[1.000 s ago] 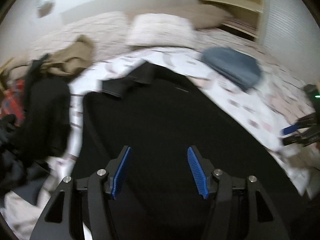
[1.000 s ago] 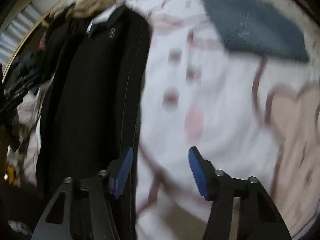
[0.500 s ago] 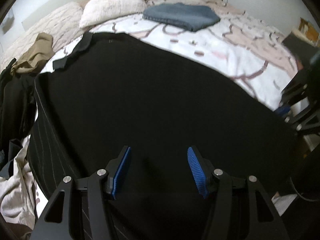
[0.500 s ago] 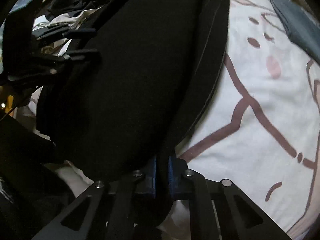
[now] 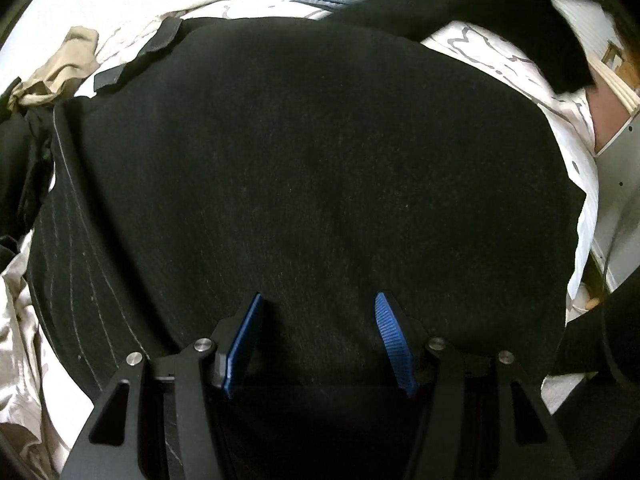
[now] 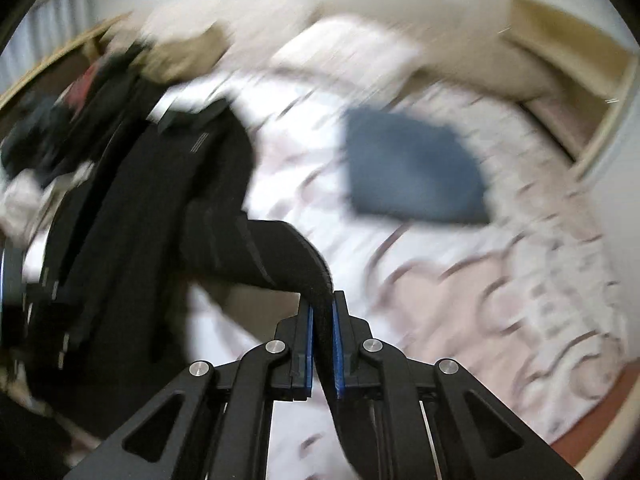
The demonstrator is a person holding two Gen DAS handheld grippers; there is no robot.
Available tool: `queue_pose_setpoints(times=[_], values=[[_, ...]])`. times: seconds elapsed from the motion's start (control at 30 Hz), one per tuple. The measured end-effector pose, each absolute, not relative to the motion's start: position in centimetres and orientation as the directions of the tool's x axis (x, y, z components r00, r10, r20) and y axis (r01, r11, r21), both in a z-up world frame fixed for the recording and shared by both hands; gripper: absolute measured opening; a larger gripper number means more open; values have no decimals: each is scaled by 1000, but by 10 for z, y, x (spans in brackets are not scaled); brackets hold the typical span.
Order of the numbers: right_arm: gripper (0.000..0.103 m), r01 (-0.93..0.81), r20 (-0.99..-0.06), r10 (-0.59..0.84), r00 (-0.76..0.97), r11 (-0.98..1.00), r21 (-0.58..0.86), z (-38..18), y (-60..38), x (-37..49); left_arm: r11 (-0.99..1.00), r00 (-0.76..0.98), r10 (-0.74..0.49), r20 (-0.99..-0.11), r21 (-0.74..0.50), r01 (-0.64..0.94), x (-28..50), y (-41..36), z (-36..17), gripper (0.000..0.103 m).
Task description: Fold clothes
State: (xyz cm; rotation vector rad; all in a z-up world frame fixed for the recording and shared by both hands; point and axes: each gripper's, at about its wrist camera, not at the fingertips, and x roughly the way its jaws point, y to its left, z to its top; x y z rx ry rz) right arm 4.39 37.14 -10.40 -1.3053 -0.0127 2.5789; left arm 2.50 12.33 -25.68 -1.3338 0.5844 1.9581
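A large black garment [image 5: 304, 168] lies spread over the patterned bed and fills the left wrist view. My left gripper [image 5: 318, 320] hovers just over its near part, jaws apart with only flat cloth under them. In the right wrist view my right gripper [image 6: 321, 312] is shut on a fold of the black garment's [image 6: 256, 248] edge, which rises off the bed to the blue pads [image 6: 337, 344]. That lifted edge [image 5: 480, 12] shows at the top right of the left wrist view.
A folded blue garment [image 6: 412, 172] lies on the white and pink bedspread [image 6: 500, 300] further up the bed. A beige garment [image 5: 60, 68] and a pile of dark clothes [image 6: 52, 132] sit at the left. A wooden shelf unit [image 6: 568, 52] stands by the wall.
My right gripper closed on the black garment's edge and rose, pulling the cloth up off the bed. My left gripper dropped closer over the garment, jaws unchanged.
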Motion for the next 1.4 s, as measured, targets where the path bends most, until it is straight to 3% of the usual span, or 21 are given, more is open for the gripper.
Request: queue_pose_setpoints(times=[0.23, 0.4, 0.63, 0.77, 0.83, 0.9, 0.97, 1.07, 1.13, 1.27, 1.4], values=[[8, -413, -633, 458, -625, -881, -230, -20, 439, -24, -660, -199, 301, -933, -53, -749, 22, 119, -261, 58], [8, -534, -534, 589, -607, -800, -274, -4, 491, -77, -637, -157, 320, -934, -90, -766, 19, 112, -264, 58], [8, -616, -588, 736, -334, -643, -455, -117, 569, -150, -601, -61, 355, -933, -177, -780, 9, 104, -265, 60], [8, -628, -659, 701, -272, -648, -431, -182, 590, -158, -579, -43, 369, -928, -194, -792, 10, 99, -265, 60], [19, -637, -676, 684, -275, -656, -405, -200, 592, -155, -580, -39, 378, -925, -203, -789, 9, 95, -264, 60], [76, -649, -659, 702, -270, -638, -415, -200, 587, -149, -586, -42, 385, -922, -209, -783, 11, 90, -264, 60], [86, -664, -614, 731, -296, -620, -418, -187, 579, -135, -593, -51, 385, -921, -205, -778, 10, 87, -263, 60], [86, -666, -631, 693, -349, -657, -353, -160, 562, -109, -605, -72, 384, -920, -193, -772, 13, 81, -259, 60], [86, -617, -674, 584, -452, -751, -237, -134, 542, -77, -610, -96, 384, -918, -174, -773, 20, 76, -254, 60], [86, -321, -779, 237, -581, -946, -47, -118, 471, -10, -591, -178, 379, -908, -90, -802, 40, 68, -237, 60], [86, 27, -873, -22, -488, -1000, 10, -150, 383, 55, -567, -249, 403, -881, -27, -823, 59, 72, -211, 60]])
